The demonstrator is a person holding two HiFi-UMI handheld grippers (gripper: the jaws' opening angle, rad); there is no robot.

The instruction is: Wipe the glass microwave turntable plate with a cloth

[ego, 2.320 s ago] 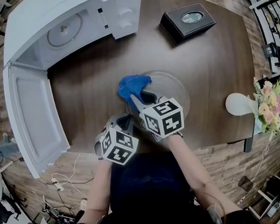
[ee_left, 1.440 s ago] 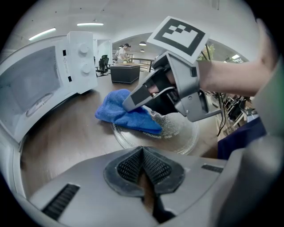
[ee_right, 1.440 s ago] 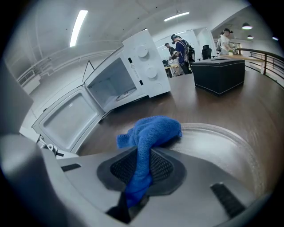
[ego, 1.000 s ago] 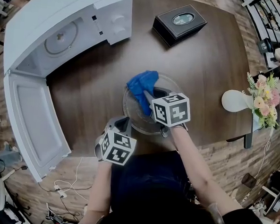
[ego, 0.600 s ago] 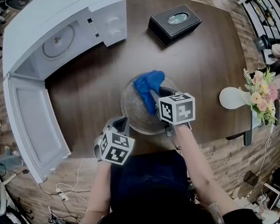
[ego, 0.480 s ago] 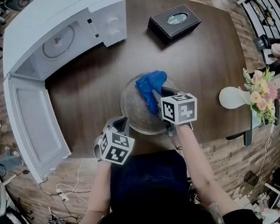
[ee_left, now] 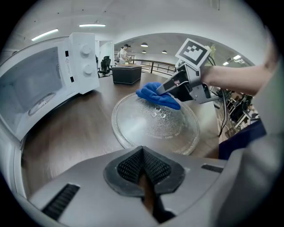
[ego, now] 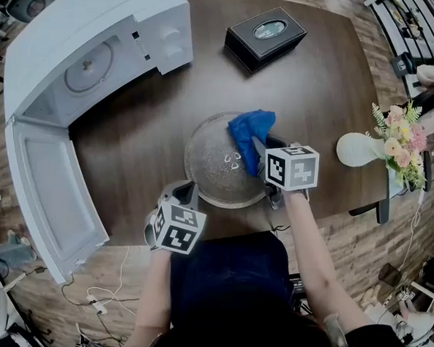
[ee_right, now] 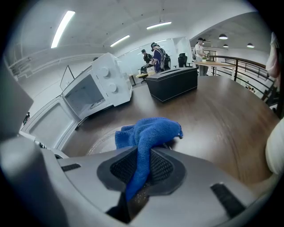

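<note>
The round glass turntable plate (ego: pixel 216 165) lies flat on the dark wooden table (ego: pixel 332 88). A blue cloth (ego: pixel 250 130) rests on its far right part, and my right gripper (ego: pixel 258 148) is shut on it, reaching in from the right. In the right gripper view the cloth (ee_right: pixel 148 131) hangs between the pads, with the plate (ee_right: pixel 100 142) under it. My left gripper (ego: pixel 184 193) sits at the plate's near left rim, shut with nothing between its jaws. The left gripper view shows the plate (ee_left: pixel 146 126), the cloth (ee_left: pixel 156 94) and the right gripper (ee_left: pixel 165 89) beyond.
A white microwave (ego: pixel 93 44) stands at the far left with its door (ego: pixel 44 188) swung open toward me. A black tissue box (ego: pixel 264 34) sits at the back. A white vase with flowers (ego: pixel 361 150) stands at the table's right edge.
My right gripper has swept the cloth from the plate's far left across to its far right. The left gripper has stayed at the near left rim.
</note>
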